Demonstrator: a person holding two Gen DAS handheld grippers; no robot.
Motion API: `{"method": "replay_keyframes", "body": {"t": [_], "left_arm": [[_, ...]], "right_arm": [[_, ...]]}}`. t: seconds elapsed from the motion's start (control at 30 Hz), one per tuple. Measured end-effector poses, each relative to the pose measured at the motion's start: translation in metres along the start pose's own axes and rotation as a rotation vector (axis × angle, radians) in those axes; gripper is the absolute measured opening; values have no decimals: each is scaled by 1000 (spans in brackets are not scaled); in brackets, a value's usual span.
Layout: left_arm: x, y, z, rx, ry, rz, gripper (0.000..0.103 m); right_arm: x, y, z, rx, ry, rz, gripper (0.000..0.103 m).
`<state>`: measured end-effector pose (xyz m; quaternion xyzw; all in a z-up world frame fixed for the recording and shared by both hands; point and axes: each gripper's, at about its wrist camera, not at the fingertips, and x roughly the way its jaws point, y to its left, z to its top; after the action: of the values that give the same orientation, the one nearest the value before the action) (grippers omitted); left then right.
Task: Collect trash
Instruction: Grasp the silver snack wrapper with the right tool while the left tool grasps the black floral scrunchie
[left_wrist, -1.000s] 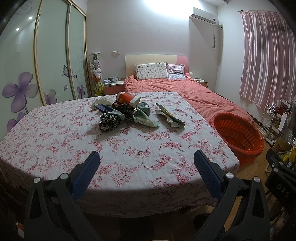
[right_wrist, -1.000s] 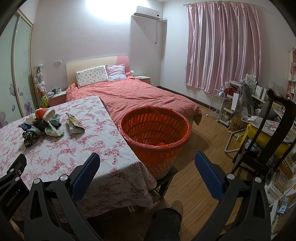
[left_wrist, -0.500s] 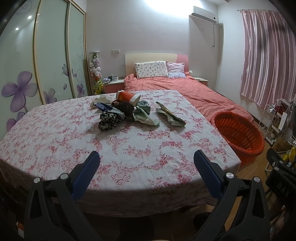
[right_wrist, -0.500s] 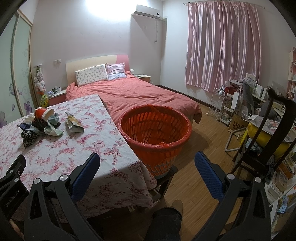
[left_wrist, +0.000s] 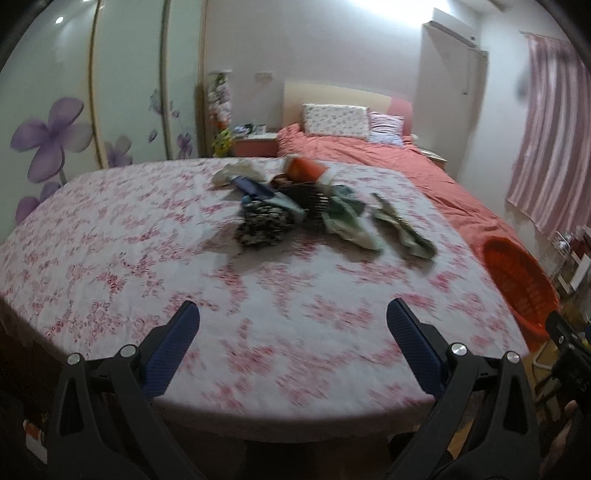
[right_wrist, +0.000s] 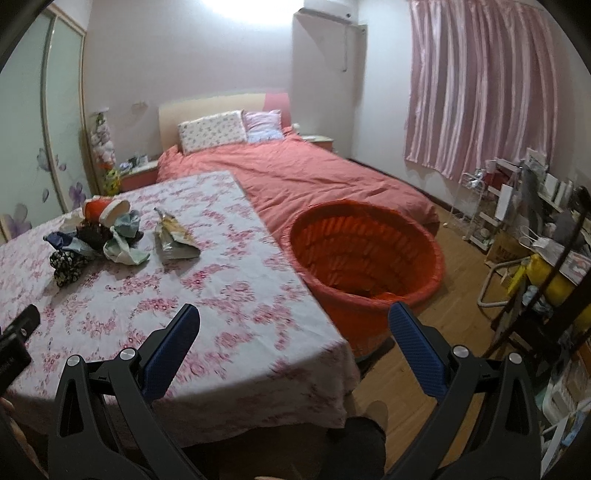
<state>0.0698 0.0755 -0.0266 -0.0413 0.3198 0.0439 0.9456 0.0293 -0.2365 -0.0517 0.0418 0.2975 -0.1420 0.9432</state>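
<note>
While both pairs of jaws stand wide apart and hold nothing, the left gripper (left_wrist: 293, 326) hangs over the near edge of the desk (left_wrist: 110, 258), which wears a pink-flowered cloth. Taking the pile of trash (left_wrist: 295, 206) on that cloth as the landmark: to its left the cloth lies bare, and beyond that edge stands a wardrobe (left_wrist: 74, 122) with purple flowers on its doors. The left wrist view is blurred, so the pile reads only as crumpled scraps, dark, blue, green and pale, with a red cup (left_wrist: 304, 168) lying on its side at the far end. In the right wrist view a black patterned wad (right_wrist: 68, 264) sits at the pile's near left, and a flattened wrapper (right_wrist: 173, 240) lies just to its right, apart from the rest. Right of the pile and behind it stretches a bed (right_wrist: 314, 177) under a coral cover. Further right, off the desk and against its edge, an orange basket (right_wrist: 428, 240) stands low beside it, with something orange at the bottom. The right gripper (right_wrist: 295, 328) hovers over the desk's near right corner, well apart from the pile.
</note>
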Motion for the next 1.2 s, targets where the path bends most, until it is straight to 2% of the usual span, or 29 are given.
{"method": "replay_keyframes", "body": {"t": [0.17,0.4,0.5,0.57,0.67,0.9,1.1,1.17,1.2], "left_arm": [[26,27,15,-41,9,16,99],[56,42,35,-45,16,25,99],[71,47,45,-50,30,27,99],[81,51,50,-56,40,24,99],[94,56,59,-60,48,24,99],[120,60,73,-69,66,2,99],[137,59,81,-63,84,5,98],[142,60,82,-65,92,4,98],[144,60,82,-65,97,1,97]], "right_arm": [[26,16,13,-5,58,66,101],[60,48,41,-30,69,145,101],[77,61,50,-46,64,232,101],[89,70,55,-44,76,261,99],[113,82,62,-51,123,288,89],[151,104,63,-82,212,302,75],[170,116,61,-105,285,289,52],[171,110,63,-85,285,284,36],[171,109,63,-81,286,279,33]]}}
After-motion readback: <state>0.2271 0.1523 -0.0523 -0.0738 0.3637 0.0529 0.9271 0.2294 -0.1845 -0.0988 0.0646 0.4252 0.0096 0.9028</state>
